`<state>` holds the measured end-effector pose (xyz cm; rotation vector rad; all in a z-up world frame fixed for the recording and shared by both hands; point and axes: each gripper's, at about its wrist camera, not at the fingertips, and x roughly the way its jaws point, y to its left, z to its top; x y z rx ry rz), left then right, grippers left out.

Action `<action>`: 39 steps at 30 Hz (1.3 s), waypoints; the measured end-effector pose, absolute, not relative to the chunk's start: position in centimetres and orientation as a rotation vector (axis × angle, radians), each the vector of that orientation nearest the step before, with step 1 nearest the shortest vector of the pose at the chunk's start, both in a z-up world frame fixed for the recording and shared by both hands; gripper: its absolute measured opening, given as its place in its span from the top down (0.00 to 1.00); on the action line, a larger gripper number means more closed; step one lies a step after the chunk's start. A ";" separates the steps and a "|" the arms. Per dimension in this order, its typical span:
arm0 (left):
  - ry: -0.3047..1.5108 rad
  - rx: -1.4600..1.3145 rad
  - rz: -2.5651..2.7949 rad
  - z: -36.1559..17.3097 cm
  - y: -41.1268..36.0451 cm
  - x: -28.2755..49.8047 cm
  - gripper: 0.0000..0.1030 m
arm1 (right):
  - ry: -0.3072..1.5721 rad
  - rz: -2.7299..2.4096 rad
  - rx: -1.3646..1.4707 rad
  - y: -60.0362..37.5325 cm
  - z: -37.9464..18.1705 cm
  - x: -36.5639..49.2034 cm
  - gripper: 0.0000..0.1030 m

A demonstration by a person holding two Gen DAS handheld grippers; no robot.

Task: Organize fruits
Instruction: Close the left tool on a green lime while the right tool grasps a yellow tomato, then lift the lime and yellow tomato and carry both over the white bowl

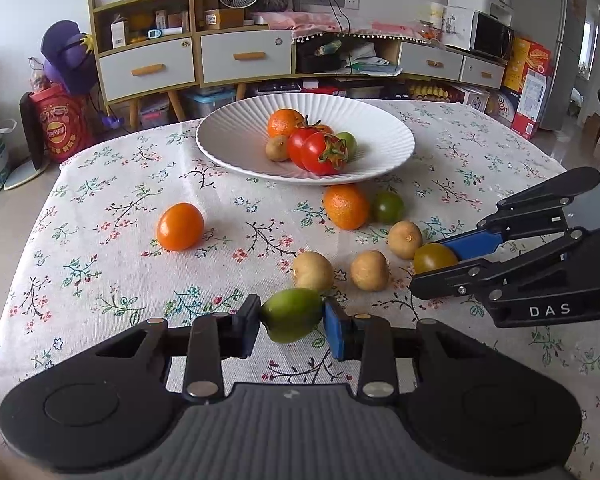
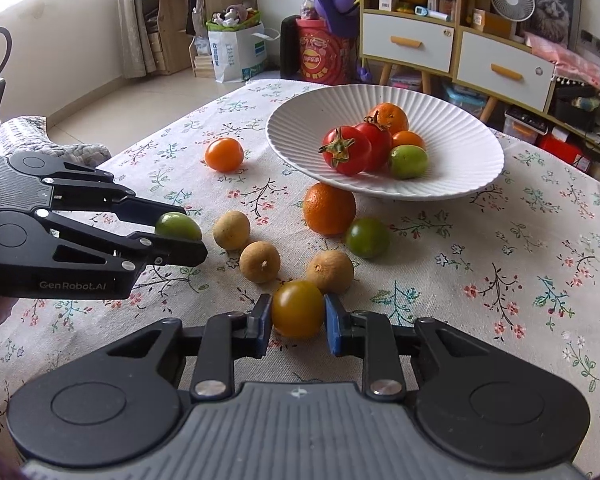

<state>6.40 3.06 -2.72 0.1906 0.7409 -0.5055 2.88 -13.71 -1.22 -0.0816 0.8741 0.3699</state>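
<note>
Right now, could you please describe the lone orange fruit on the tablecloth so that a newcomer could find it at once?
Start at the ribbed white plate on the floral tablecloth. Before its left rim lies a smooth, oval orange tomato. Unlike the dimpled round orange tangerine among the brown and green fruits, it lies alone, touching nothing.

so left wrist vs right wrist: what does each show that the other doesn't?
Left wrist only: a small brown fruit in the plate, a microwave at back right.

Right wrist only: a white shopping bag on the floor, a curtain at back left.

Both: left gripper shut on a green tomato, right gripper shut on a yellow-brown tomato, white ribbed plate, three loose brown fruits.
</note>
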 end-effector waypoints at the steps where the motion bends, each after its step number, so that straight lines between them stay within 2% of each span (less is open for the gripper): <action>1: 0.753 0.182 -0.507 -2.7 3.1 6.4 0.71 | 0.873 0.369 -0.083 -13.7 -1.1 2.9 0.76; 9: 0.803 0.146 -0.478 -2.3 3.4 6.5 0.71 | 0.846 0.368 -0.081 -13.7 0.3 2.7 0.76; 23: 0.740 0.118 -0.482 0.6 1.3 8.0 0.71 | 0.765 0.315 -0.028 -15.1 3.2 5.2 0.76; 39: 0.689 0.108 -0.371 1.6 -1.2 13.0 0.71 | 0.786 0.179 0.023 -17.5 2.4 10.2 0.76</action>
